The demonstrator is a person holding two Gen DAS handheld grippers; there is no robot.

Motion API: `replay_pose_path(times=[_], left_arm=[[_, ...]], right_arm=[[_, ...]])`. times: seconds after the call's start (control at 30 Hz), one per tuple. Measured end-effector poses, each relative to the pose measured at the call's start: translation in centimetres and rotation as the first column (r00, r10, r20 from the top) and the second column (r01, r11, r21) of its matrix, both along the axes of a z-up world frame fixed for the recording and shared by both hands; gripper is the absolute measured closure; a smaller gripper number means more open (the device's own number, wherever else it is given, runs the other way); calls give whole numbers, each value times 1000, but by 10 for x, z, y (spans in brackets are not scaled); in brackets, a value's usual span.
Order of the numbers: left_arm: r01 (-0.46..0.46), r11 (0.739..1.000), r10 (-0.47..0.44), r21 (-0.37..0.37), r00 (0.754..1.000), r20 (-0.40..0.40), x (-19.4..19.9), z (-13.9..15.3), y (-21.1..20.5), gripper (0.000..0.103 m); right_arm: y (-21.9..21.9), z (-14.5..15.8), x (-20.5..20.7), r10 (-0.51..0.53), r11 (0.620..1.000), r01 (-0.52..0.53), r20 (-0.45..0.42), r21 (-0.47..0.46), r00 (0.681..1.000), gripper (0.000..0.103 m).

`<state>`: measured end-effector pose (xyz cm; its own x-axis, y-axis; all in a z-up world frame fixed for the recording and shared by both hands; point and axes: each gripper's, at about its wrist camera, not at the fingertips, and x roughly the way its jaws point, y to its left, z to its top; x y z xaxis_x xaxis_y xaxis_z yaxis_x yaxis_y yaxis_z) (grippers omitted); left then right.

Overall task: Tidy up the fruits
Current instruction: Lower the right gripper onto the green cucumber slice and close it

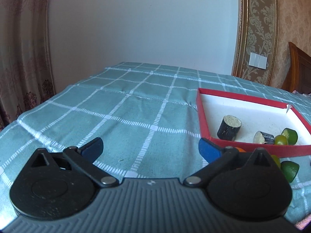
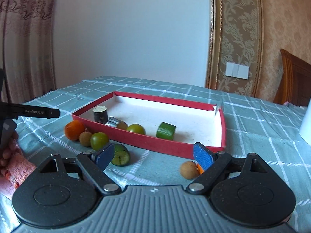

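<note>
The left gripper (image 1: pixel 150 148) stood with its fingers wide apart over the bare checked cloth of the tabletop (image 1: pixel 120 112), nothing between them. The right gripper (image 2: pixel 153 156) also had its fingers wide and empty; a cut green fruit (image 2: pixel 120 155) lay just beside its left finger and a small brown round fruit (image 2: pixel 187 169) beside its right finger. Farther left, an orange (image 2: pixel 74 129), another brown fruit (image 2: pixel 85 138) and a green round fruit (image 2: pixel 99 140) sat close together outside the red box (image 2: pixel 155 142). Inside the box were two dark cut pieces (image 2: pixel 100 114), a green round fruit (image 2: pixel 136 129) and a green cut piece (image 2: pixel 165 131).
</note>
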<state>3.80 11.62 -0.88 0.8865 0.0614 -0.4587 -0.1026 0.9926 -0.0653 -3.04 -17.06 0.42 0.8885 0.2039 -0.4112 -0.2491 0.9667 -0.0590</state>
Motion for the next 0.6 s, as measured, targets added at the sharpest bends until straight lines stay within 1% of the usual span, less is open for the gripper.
replay_pose_path(times=[0.07,0.1,0.17,0.2,0.23,0.37,0.6], left_arm=[[2,1000,-3,-18,1000,-6,0,-1,3,0],[3,1000,-3,-23,1000,-7,0,-1,4,0],[9,1000,-9,-26,1000,1,-2,-1,3,0],[13,1000,-13,-23,1000,5,-3,-1,3,0],[19,1000,-19,-21,1000,8,-4,-1,3,0],[38,999,-37,-20,999,14,-3,-1,0,0],[47,998,-46,-51,999,11,-2,-1,3,0]], right_arm=[[13,0,1,28,999,-28,1,-45,1000,15],[18,0,2,39,997,-39,-1,-62,999,18],[26,-2,7,59,995,-60,-23,-83,998,30],[29,-4,10,65,994,-68,-38,-87,997,42],[31,-6,14,72,993,-77,-62,-89,995,49],[37,-13,23,80,992,-89,-101,-88,992,50],[42,-19,36,93,992,-104,-140,-70,986,50]])
